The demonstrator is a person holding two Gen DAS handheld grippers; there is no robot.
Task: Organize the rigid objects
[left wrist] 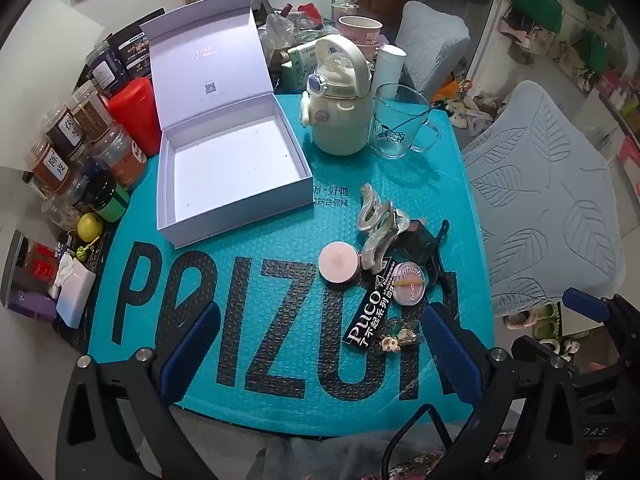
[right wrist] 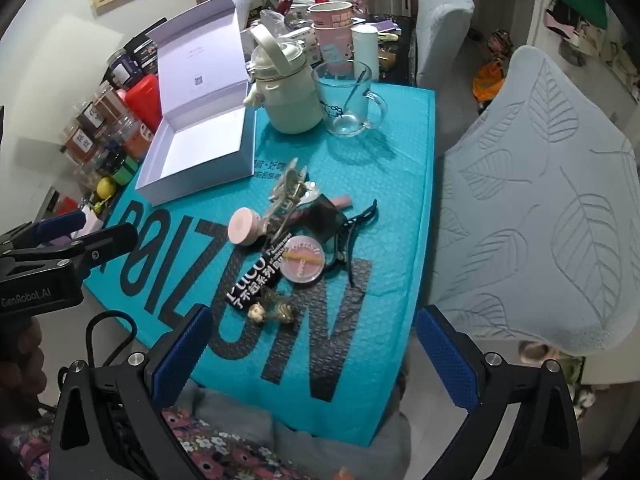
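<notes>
1. Small rigid objects lie in a loose heap on a teal padded mailer (left wrist: pixel 248 280) that covers the tabletop: a round pink case (left wrist: pixel 338 263), a clear-topped pink compact (left wrist: pixel 408 283), a pale hair claw (left wrist: pixel 378 224), a black keychain tag (left wrist: pixel 366 322) with small charms, and a black clip (right wrist: pixel 352 236) at the far side.
2. An open white box (left wrist: pixel 236 168) sits just left of the heap, lid standing up, base empty. In my judgement it is the place for the heap.
3. Behind the heap stand a cream water bottle (left wrist: pixel 340 120) and a glass mug (left wrist: pixel 400 122), close together.
4. Jars and bottles (left wrist: pixel 80 140) crowd the left edge of the tabletop, beside the box.
5. The left gripper (left wrist: pixel 316 348) hovers over the near end of the mailer, its fingers released and spread wide, holding nothing.
6. The right gripper (right wrist: pixel 316 360) hovers near the heap's charm end, fingers likewise released and empty.
7. Nothing appears sorted yet, so the step in hand looks like the first pick.
8. To do it well, choose an outer piece such as the round pink case, which touches the hair claw on only one side.
9. Close the fingers across its flat sides, lift straight up so tangled pieces stay put, then lower it into a box corner.
</notes>
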